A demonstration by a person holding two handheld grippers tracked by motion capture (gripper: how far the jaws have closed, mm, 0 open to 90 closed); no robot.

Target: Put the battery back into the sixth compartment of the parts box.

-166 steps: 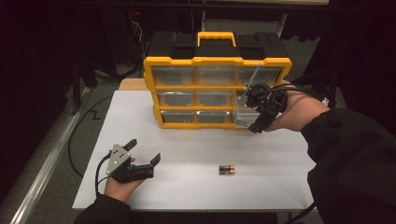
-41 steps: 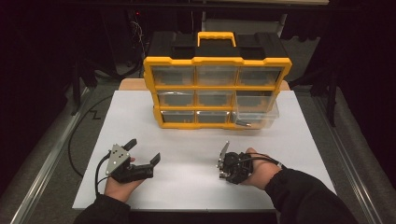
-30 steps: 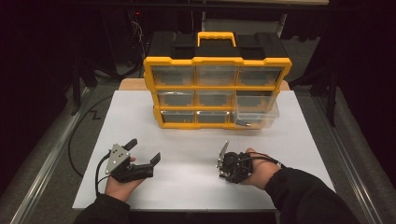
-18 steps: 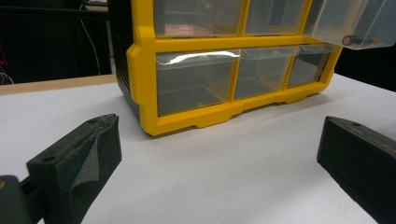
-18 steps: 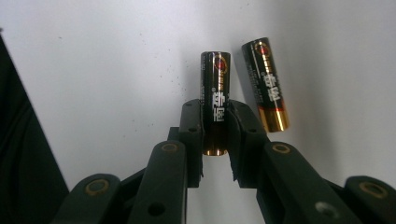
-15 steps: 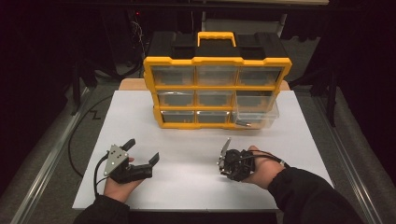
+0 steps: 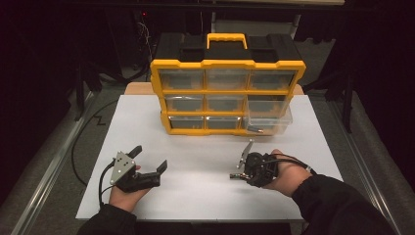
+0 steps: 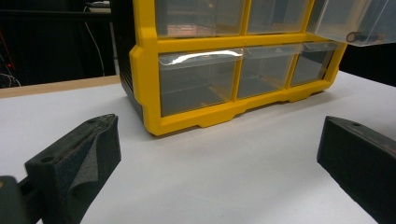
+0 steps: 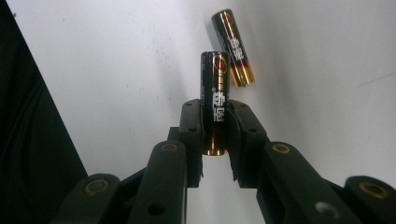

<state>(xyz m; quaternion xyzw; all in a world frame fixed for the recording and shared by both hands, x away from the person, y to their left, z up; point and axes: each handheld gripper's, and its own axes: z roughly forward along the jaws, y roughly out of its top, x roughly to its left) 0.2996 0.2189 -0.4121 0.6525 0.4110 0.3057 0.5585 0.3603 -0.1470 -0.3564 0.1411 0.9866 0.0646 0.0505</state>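
Observation:
A black-and-gold battery (image 9: 215,100) stands upright between the pads of my right gripper (image 9: 215,128), which is shut on it just above the white table. A second battery (image 9: 232,46) of the same kind lies on the table beyond it. In the high view my right gripper (image 7: 242,169) hovers at the front right of the table. My left gripper (image 7: 150,157) rests at the front left, open with nothing between its fingers (image 8: 79,158). The yellow drawer organizer (image 7: 227,95) stands at the back. Its bottom-right clear drawer (image 7: 268,120) is pulled out, with a battery (image 8: 357,36) inside.
The white table top (image 7: 195,147) ends in a metal rail at the left (image 7: 49,171) and dark floor at the right. A black cable (image 7: 83,142) trails off the left edge. The organizer's other drawers (image 8: 201,88) are closed.
My right gripper has risen a little off the table with the battery in it. The left gripper has stayed where it was.

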